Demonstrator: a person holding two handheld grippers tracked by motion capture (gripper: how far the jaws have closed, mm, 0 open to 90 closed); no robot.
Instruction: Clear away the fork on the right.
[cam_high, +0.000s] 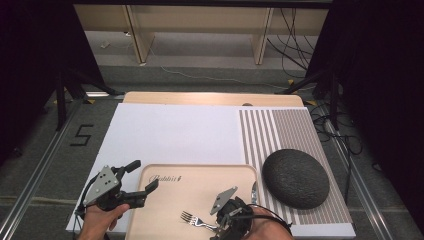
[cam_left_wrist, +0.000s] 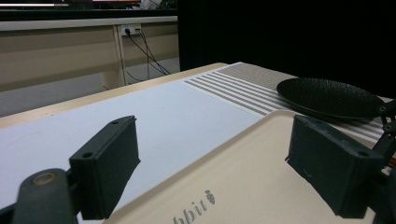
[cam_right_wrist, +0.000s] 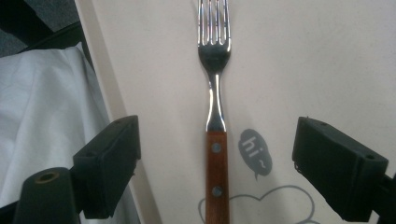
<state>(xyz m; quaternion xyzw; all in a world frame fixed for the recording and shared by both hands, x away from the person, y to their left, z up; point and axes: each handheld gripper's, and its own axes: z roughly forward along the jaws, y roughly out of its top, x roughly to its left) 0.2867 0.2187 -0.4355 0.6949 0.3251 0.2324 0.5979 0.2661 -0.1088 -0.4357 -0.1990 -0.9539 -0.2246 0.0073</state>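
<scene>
A fork (cam_high: 192, 219) with a wooden handle (cam_right_wrist: 217, 177) lies flat on the beige tray (cam_high: 200, 175), tines pointing away from my right gripper (cam_high: 218, 226). In the right gripper view the handle lies midway between the two jaws of that gripper (cam_right_wrist: 219, 158), which stand wide apart without touching it. My left gripper (cam_high: 143, 175) hovers at the tray's left rim, open and holding nothing. In the left gripper view its jaws (cam_left_wrist: 210, 158) straddle the tray's edge (cam_left_wrist: 261, 177) above the printed lettering.
A dark round textured bowl (cam_high: 295, 177) sits on the striped mat (cam_high: 280, 130) right of the tray; it also appears as the bowl (cam_left_wrist: 327, 95) beyond the left gripper's jaws. A small metal utensil (cam_high: 254, 192) lies by the tray's right rim. White board (cam_high: 170, 132) spreads behind.
</scene>
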